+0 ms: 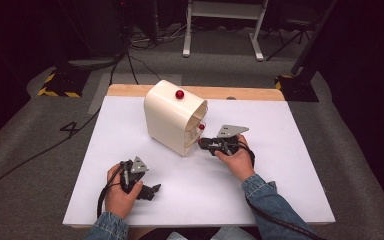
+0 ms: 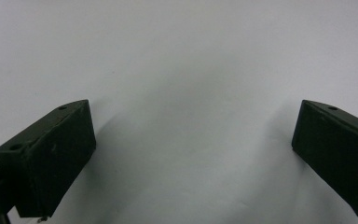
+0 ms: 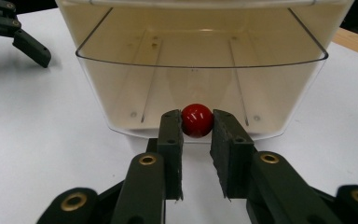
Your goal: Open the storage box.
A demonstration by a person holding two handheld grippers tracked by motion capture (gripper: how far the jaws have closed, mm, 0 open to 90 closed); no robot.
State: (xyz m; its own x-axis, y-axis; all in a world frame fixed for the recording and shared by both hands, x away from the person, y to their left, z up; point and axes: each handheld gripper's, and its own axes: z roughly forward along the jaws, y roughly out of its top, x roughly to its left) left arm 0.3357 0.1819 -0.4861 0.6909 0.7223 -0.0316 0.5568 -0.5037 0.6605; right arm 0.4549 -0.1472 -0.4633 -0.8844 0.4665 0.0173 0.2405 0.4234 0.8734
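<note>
We log the right gripper (image 3: 196,122) pinching the red knob (image 3: 197,120) on the clear front of the cream box (image 1: 167,117), mid-table; the knob sits dead ahead between its jaws. The left gripper (image 2: 193,140) rests wide apart, near left, farther from the box. We read no labels; a floor mark (image 1: 70,128) looks like "4".

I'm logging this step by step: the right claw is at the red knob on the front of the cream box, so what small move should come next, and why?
Probably a gentle pull straight back toward the person. The right claw is already shut on the red knob of the clear front panel, while the left claw rests open over the table, so drawing the front open looks due.
</note>
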